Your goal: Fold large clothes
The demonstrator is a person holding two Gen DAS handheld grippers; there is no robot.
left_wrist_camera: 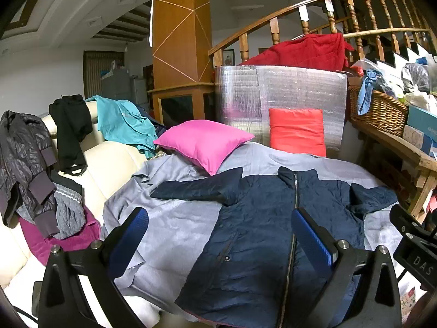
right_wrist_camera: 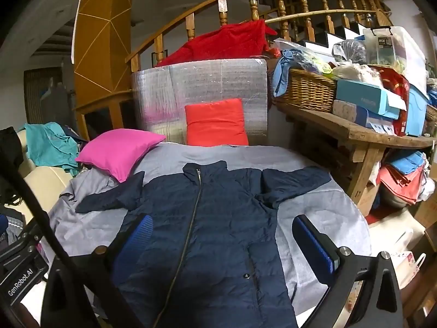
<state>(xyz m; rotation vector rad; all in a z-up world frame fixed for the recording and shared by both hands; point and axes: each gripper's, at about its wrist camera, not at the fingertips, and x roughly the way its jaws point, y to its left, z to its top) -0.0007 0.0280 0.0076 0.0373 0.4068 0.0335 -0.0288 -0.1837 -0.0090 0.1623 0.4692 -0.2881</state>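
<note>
A navy jacket (right_wrist_camera: pixel 213 218) lies face up on a grey sheet (right_wrist_camera: pixel 314 207), zipped, collar toward the far cushions and both sleeves spread out to the sides. The left gripper (left_wrist_camera: pixel 220 235) and right gripper (right_wrist_camera: pixel 222 242) hover above its lower half, jaws released wide, nothing between them.

It looks like a thin quilted shell: light, soft, probably a bit slick, so it should slide on the sheet and slump rather than hold a crease. I'd take it by a cuff or at a shoulder seam, where the cloth is doubled and a pinch gets real purchase; the flat body gives little to bite.

The hem runs under the grippers and out of sight. The left sleeve (left_wrist_camera: pixel 196 188) end tucks close under the pink pillow (left_wrist_camera: pixel 203 142); whether they touch I can't quite tell.
</note>
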